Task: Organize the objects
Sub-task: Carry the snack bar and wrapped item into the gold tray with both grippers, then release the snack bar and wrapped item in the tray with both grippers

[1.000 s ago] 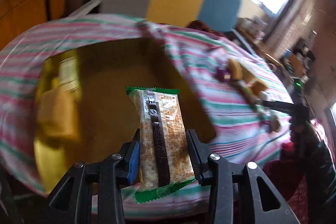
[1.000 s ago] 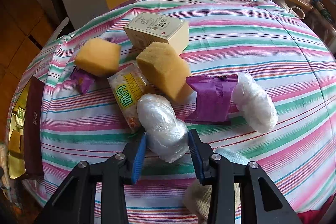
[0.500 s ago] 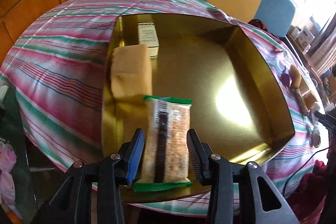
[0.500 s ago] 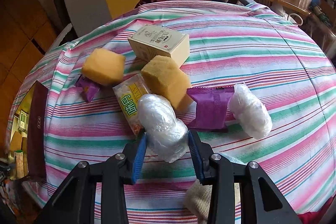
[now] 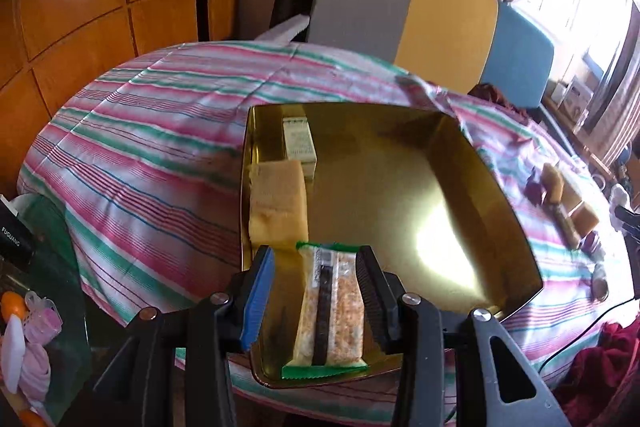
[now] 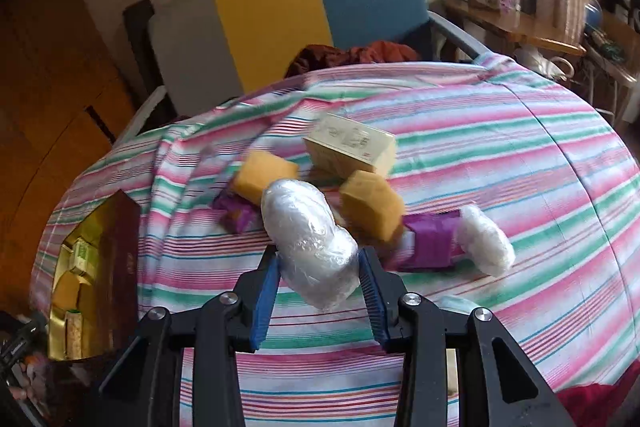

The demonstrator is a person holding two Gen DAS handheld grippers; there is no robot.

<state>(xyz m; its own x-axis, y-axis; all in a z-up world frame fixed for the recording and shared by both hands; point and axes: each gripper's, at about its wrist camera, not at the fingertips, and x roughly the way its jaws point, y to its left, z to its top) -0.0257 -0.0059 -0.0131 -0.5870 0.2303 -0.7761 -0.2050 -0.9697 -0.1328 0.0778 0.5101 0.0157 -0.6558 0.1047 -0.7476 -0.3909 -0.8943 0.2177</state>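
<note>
In the left wrist view a green-edged snack bar [image 5: 330, 307] lies in the near left corner of the gold tray [image 5: 400, 195]. My left gripper [image 5: 315, 253] straddles it, open: the blue left pad stands clear of the wrapper and the right pad is right against it. Further back in the tray are a yellow sponge [image 5: 278, 203] and a small box [image 5: 298, 143]. My right gripper [image 6: 319, 259] is shut on a white plastic-wrapped bundle [image 6: 308, 235], held above the striped tablecloth [image 6: 520, 155].
Left on the cloth are two yellow sponges [image 6: 374, 205], a cream box [image 6: 350, 147], purple packets [image 6: 432, 239] and another wrapped bundle [image 6: 484, 245]. A grey, yellow and blue chair [image 5: 420, 11] stands behind the table. A green glass side table [image 5: 52, 247] is at the near left.
My left gripper swung over the tray and let the snack bar down into its near corner; the left pad came off it. My right gripper rose with the wrapped bundle off the cloth.
</note>
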